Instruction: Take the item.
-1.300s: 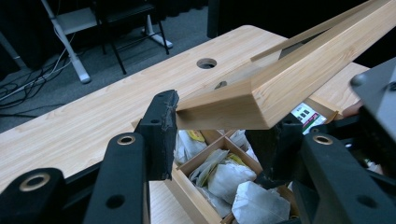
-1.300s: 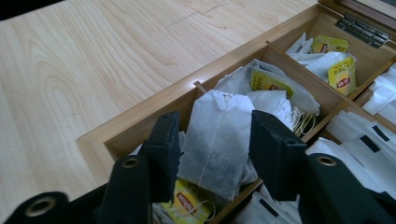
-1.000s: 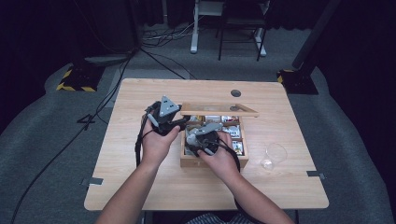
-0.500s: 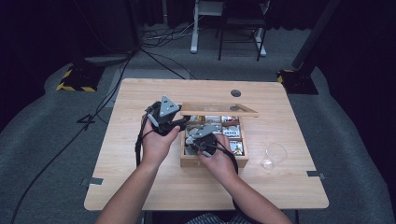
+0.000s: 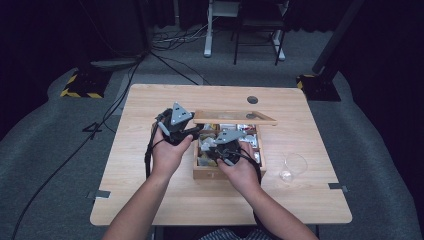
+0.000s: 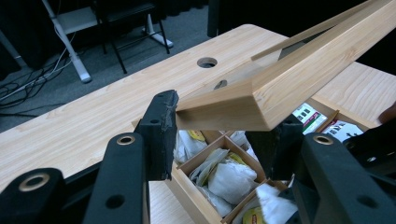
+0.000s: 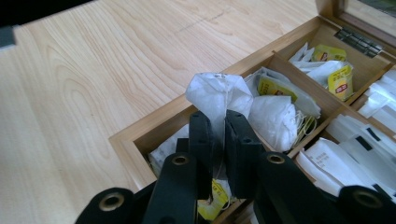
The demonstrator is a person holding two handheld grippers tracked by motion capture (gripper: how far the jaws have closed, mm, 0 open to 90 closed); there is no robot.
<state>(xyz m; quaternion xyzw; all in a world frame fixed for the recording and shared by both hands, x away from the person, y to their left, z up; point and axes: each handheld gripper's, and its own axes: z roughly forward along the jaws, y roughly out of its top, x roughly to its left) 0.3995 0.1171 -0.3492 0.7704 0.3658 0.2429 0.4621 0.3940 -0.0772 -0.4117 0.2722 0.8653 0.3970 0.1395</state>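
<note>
A wooden box (image 5: 225, 172) of tea bags stands mid-table with its windowed lid (image 5: 235, 117) raised. My left gripper (image 5: 194, 129) is shut on the lid's left corner and holds it up; in the left gripper view the pads clamp the lid's (image 6: 303, 79) wooden frame at that gripper (image 6: 219, 128). My right gripper (image 5: 211, 151) reaches into the box's near-left compartment. Its jaws have just been closing, and in the right gripper view this gripper (image 7: 219, 123) is shut on a white tea bag (image 7: 217, 93) whose top bulges above the pads. More tea bags (image 7: 280, 112) fill the neighbouring compartments.
A clear plastic cup (image 5: 293, 165) lies on the table right of the box. The table (image 5: 150, 200) has a cable hole (image 5: 252, 99) behind the lid. Cables and a chair stand on the floor beyond the far edge.
The right hand has shifted slightly over the box's near-left compartment. The left hand and the raised lid have not moved.
</note>
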